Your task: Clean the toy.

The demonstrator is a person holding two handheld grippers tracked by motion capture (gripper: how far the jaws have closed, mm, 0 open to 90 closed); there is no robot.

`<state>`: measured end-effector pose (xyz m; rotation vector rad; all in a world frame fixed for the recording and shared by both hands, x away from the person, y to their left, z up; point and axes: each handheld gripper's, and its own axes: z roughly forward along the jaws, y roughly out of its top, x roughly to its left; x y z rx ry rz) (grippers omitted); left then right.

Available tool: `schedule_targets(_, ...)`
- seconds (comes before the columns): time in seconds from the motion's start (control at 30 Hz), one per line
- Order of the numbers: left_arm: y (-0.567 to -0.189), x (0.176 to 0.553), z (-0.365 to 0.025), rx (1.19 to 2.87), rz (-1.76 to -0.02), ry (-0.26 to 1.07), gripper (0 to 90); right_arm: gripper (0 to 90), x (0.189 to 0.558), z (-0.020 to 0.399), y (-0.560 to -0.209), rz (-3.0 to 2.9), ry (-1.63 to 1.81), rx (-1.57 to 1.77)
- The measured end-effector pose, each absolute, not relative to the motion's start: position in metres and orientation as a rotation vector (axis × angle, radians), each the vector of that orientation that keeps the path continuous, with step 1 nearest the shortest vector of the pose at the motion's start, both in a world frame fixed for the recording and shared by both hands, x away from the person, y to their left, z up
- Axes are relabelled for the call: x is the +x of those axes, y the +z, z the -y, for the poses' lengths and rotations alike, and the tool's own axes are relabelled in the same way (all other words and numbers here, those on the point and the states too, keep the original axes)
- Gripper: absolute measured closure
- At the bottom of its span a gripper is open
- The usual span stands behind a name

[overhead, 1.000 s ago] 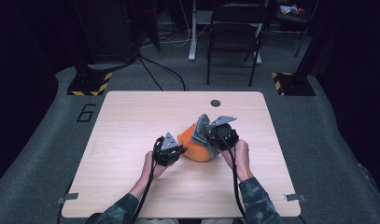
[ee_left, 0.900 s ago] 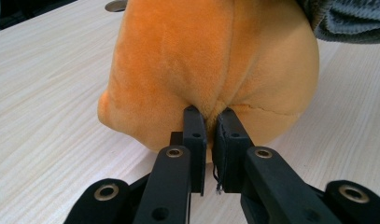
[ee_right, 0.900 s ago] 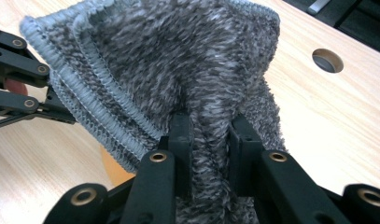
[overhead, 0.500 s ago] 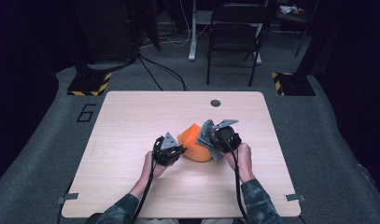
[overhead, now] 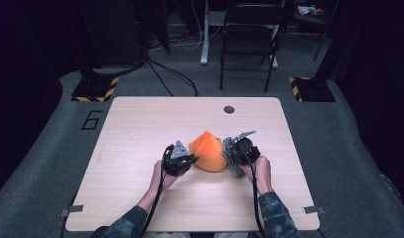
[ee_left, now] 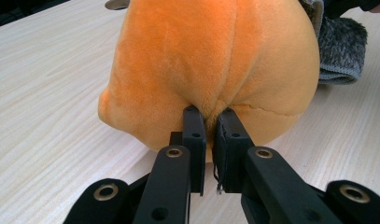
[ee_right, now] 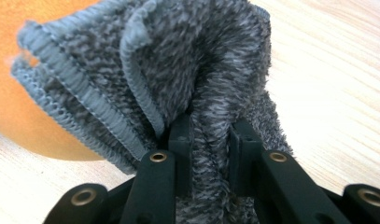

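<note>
Orange plush toy [overhead: 208, 150] sits near the middle of the pale wood-grain worktop [overhead: 140, 129], a rounded, soft mound rising to a blunt peak, with short velvety pile and a stitched seam running down its side. My left hand-held gripper [ee_left: 209, 122] is pinched on a fold of that orange plush low on the toy's flank, its black jaws nearly together with fabric bunched between them. My right hand-held gripper [ee_right: 208, 128] is clamped on a grey fuzzy cloth [ee_right: 178, 60], a heathered, nubby knit with ribbed lighter-grey edging that gathers into pleats above the jaws. The cloth lies against the toy's right side, touching it; in the left gripper view it shows just behind the toy. Both of my hands rest low at the worktop, one on each side of the toy.
</note>
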<state>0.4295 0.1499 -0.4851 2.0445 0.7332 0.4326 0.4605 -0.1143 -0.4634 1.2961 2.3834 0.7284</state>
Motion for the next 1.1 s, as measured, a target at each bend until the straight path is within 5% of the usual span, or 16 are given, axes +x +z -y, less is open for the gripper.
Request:
schedule_targets(0.5,-0.486,0.429,-0.15,2.036,-0.739,0.429,84.0,74.4,0.441,0.083,-0.396,-2.331,0.908,1.069)
schedule_targets(1.1,-0.486,0.429,-0.15,2.034,-0.743,0.425,83.9,74.3,0.453,0.092,-0.421,-2.371,0.808,1.146)
